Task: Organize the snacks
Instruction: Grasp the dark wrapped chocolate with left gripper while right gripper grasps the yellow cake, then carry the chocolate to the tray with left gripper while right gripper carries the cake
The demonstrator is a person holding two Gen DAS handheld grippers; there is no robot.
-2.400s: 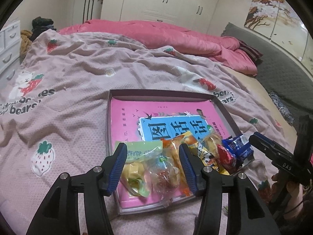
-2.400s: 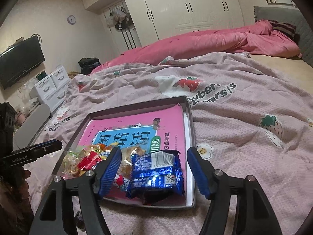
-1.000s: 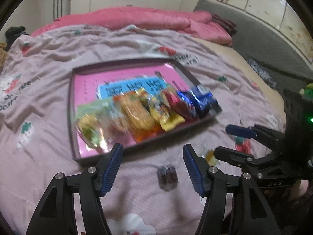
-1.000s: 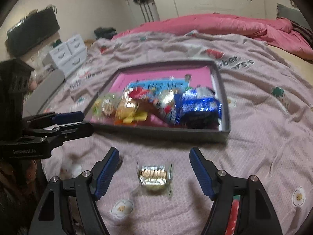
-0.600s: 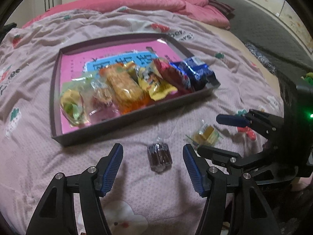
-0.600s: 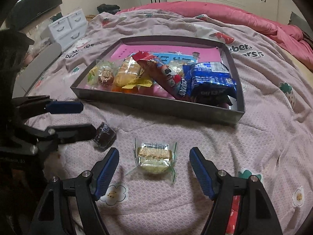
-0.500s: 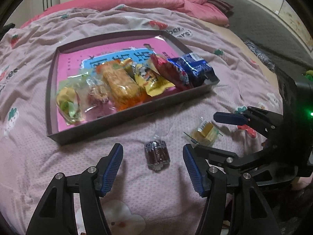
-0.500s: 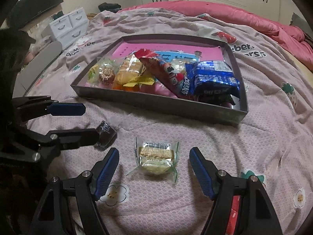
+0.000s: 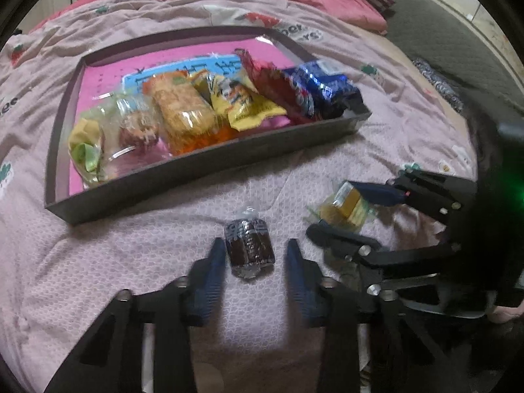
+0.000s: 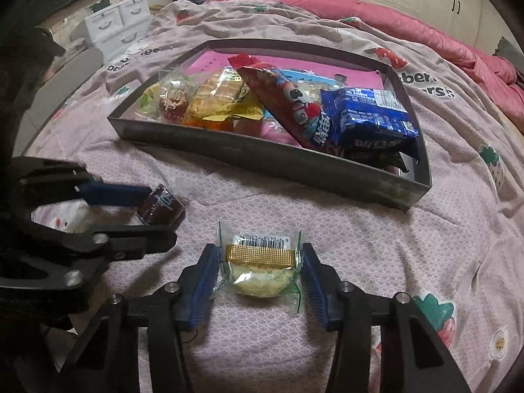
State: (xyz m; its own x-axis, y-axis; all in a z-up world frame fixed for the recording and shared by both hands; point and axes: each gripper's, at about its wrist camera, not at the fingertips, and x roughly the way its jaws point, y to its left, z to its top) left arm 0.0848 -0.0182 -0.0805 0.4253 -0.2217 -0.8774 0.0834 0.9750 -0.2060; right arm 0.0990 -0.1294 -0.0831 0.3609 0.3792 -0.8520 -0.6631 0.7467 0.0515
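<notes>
A dark brown wrapped snack [image 9: 249,246] lies on the pink bedspread between the fingers of my left gripper [image 9: 255,252], which is open around it with small gaps either side. It also shows in the right wrist view [image 10: 160,210]. A clear-wrapped yellow cake with a gold label [image 10: 260,267] lies between the fingers of my right gripper [image 10: 260,262], whose pads reach the wrapper's edges; the cake also shows in the left wrist view [image 9: 345,204]. A grey tray [image 9: 196,170] beyond both holds several snack packets, among them a blue pack [image 10: 370,116].
The tray [image 10: 262,160] stands on a pink book cover on the bed. A rolled pink duvet [image 10: 409,26] lies at the far side. White drawers [image 10: 114,26] stand off the bed at the left. A grey mat [image 9: 458,32] lies at the right.
Both grippers have dropped toward the bedspread and moved forward around the two loose snacks. Their jaws have narrowed, the right one down to the cake's wrapper.
</notes>
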